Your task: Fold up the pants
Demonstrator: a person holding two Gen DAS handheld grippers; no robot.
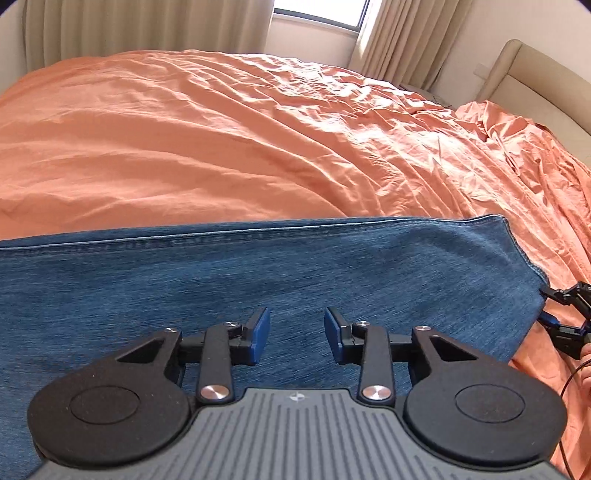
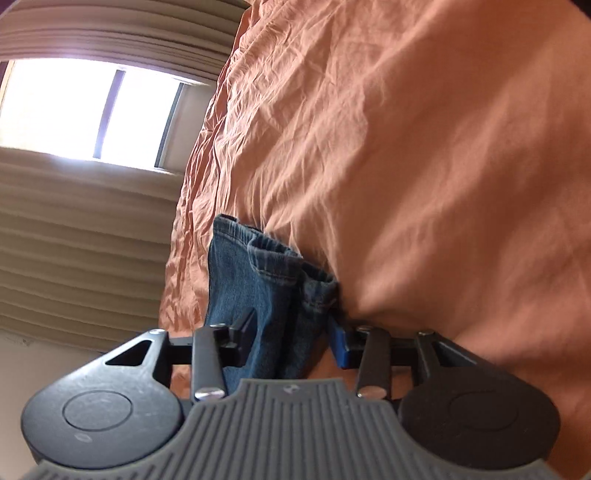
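Blue jeans (image 1: 258, 280) lie flat across the orange bedsheet (image 1: 221, 140), their seamed edge running left to right. My left gripper (image 1: 296, 338) hovers just above the denim with its blue pads apart and nothing between them. My right gripper shows at the jeans' right end in the left wrist view (image 1: 567, 314). In the right wrist view, rolled sideways, my right gripper (image 2: 291, 336) has the bunched hem end of the jeans (image 2: 266, 280) between its fingers and grips it.
Beige curtains (image 1: 147, 26) and a window (image 1: 317, 14) stand behind the bed. A padded beige headboard (image 1: 524, 77) is at the right, with crumpled orange sheet (image 1: 535, 147) in front of it. A black cable (image 1: 569, 387) hangs at the right edge.
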